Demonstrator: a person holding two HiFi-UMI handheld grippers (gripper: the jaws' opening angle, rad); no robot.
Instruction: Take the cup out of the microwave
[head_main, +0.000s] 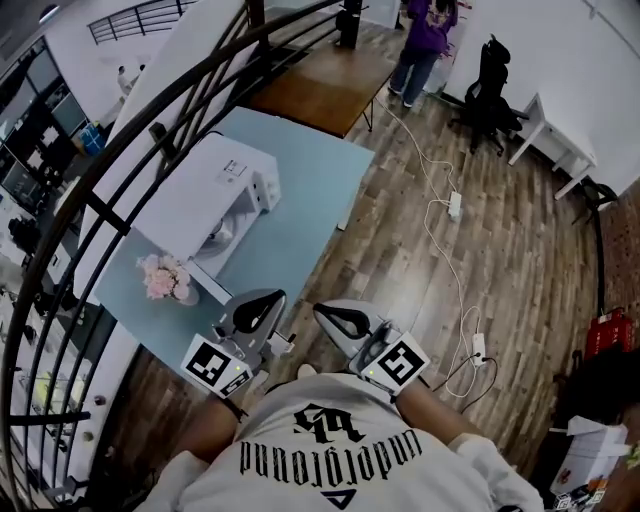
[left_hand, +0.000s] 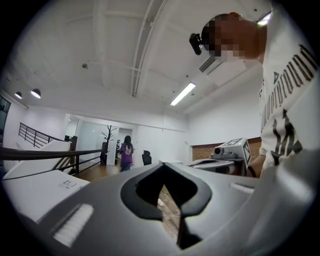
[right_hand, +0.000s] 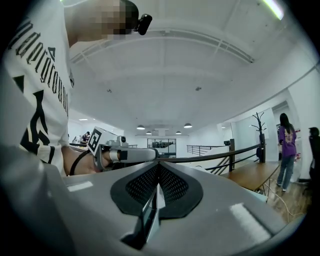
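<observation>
The microwave (head_main: 205, 195) stands on the blue surface (head_main: 310, 190), far and to the left. The cup is not in sight, presumably inside it. The left claw (head_main: 270, 298) and right claw (head_main: 325, 312) are both closed on nothing, near the person's chest, so no step looks done yet.

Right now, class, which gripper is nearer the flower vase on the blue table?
Left. The left gripper is at the near edge of the table, just right of the flower vase. The right gripper is farther right, over the wooden floor.
</observation>
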